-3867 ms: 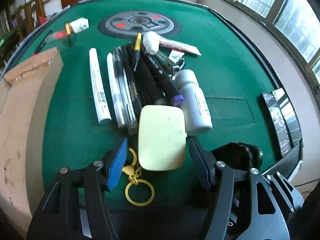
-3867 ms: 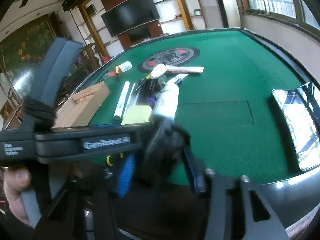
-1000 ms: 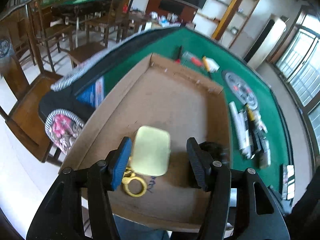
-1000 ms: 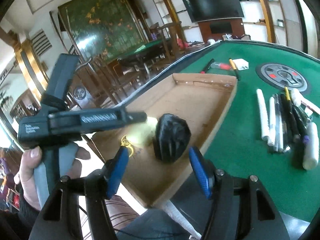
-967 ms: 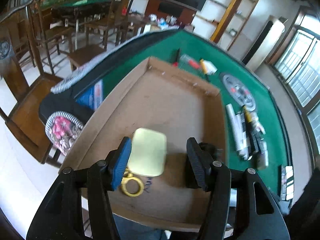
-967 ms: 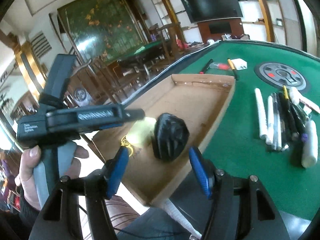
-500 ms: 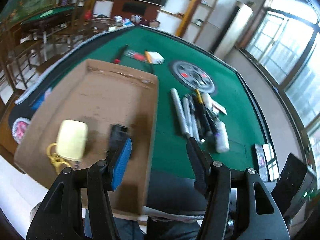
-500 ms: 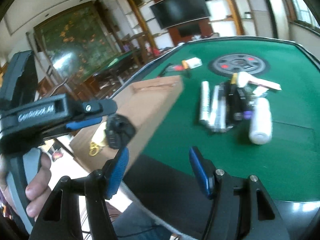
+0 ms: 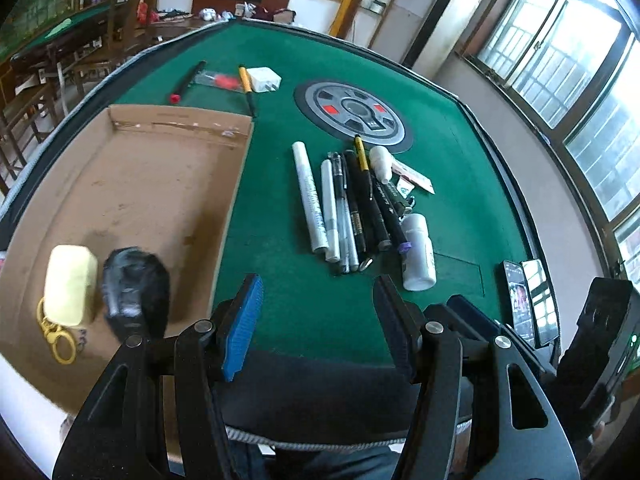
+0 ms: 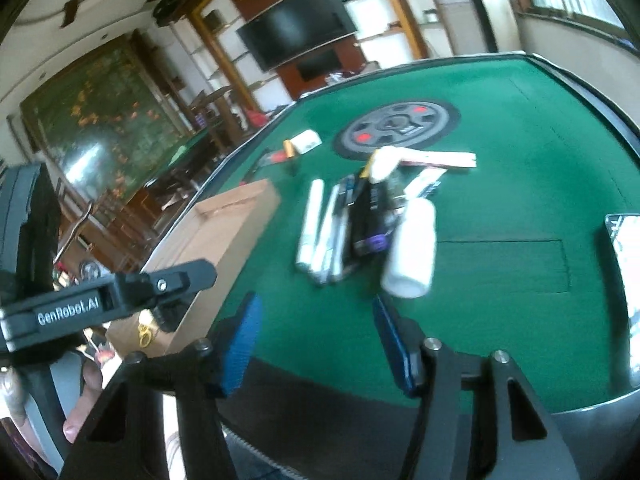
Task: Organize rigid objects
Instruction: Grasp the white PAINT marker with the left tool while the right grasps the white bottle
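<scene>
In the left wrist view, a shallow cardboard tray point(image 9: 152, 184) fills the left half of the frame on a green felt bench point(image 9: 304, 312). In the tray's lower left corner lies a pale yellow case point(image 9: 70, 284) with a yellow key ring point(image 9: 60, 338) below it. Just right of the case sits a blurred black object point(image 9: 134, 290), too smeared to name. Both lie left of the left tool point(image 9: 316, 320), whose jaws stand wide apart with nothing between them, only bare felt.

Right of the tray's right wall, past a strip of open felt, a row of markers and pens point(image 9: 348, 204) lies at centre frame. A white bottle point(image 9: 418, 252) lies on its side at the row's right end, above the tool's right finger. A round grey dial point(image 9: 354, 112) is set in the felt above them. At upper left, beyond the tray's far wall, are a white plug point(image 9: 263, 78) and a red-handled tool point(image 9: 218, 79). Two phones point(image 9: 528, 300) rest near the bench's right edge. The bench's dark padded rim point(image 9: 320, 392) crosses the bottom.

In the right wrist view, the left tool's black body crosses the lower left, with a person's hand point(image 10: 80, 396) below it. The right tool point(image 10: 316, 340) at bottom centre has just been closing a little, yet its blue pads point(image 10: 240, 344) remain far apart with nothing between them. The white bottle point(image 10: 412, 252) lies just above its right finger, pens point(image 10: 336, 224) left of it.
</scene>
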The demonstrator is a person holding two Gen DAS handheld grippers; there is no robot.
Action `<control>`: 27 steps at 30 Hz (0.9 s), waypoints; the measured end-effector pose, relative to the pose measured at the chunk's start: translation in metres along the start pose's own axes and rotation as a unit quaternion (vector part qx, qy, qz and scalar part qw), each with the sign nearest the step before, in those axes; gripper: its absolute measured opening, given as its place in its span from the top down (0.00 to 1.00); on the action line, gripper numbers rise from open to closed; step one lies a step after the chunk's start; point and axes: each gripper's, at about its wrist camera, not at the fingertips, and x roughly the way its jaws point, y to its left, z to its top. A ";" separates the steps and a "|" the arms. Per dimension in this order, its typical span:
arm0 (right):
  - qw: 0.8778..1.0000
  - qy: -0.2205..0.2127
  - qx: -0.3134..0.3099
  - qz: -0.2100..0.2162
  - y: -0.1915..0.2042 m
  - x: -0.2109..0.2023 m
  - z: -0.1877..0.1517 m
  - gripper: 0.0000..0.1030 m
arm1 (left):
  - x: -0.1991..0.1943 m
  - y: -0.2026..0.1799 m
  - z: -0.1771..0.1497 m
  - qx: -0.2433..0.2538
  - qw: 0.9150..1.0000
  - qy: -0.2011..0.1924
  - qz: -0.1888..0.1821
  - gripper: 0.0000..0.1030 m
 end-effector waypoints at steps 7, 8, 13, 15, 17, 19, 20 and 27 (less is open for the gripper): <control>1.000 -0.005 0.011 -0.024 -0.017 -0.004 0.009 0.47 | 0.016 -0.001 0.009 -0.002 1.000 0.016 0.001 0.44; 0.999 -0.005 0.012 -0.029 -0.017 -0.001 0.010 0.48 | 0.017 -0.001 0.010 -0.002 1.000 0.017 0.002 0.44; 0.999 0.010 0.037 -0.034 -0.032 0.011 0.022 0.54 | 0.026 -0.001 0.016 0.000 1.000 0.025 0.013 0.44; 0.998 0.015 0.045 -0.046 -0.037 0.016 0.026 0.59 | 0.031 0.000 0.020 -0.001 0.999 0.028 0.019 0.44; 0.997 0.022 0.052 -0.050 -0.042 0.021 0.028 0.61 | 0.036 -0.001 0.024 -0.002 0.999 0.032 0.021 0.44; 0.996 0.033 0.060 -0.056 -0.047 0.029 0.027 0.66 | 0.042 -0.003 0.029 -0.003 0.999 0.038 0.025 0.44; 0.996 0.038 0.064 -0.057 -0.049 0.031 0.027 0.66 | 0.046 -0.005 0.032 -0.003 0.999 0.041 0.024 0.44; 0.994 0.047 0.082 -0.063 -0.052 0.038 0.027 0.66 | 0.081 -0.014 0.060 -0.006 0.997 0.051 0.061 0.44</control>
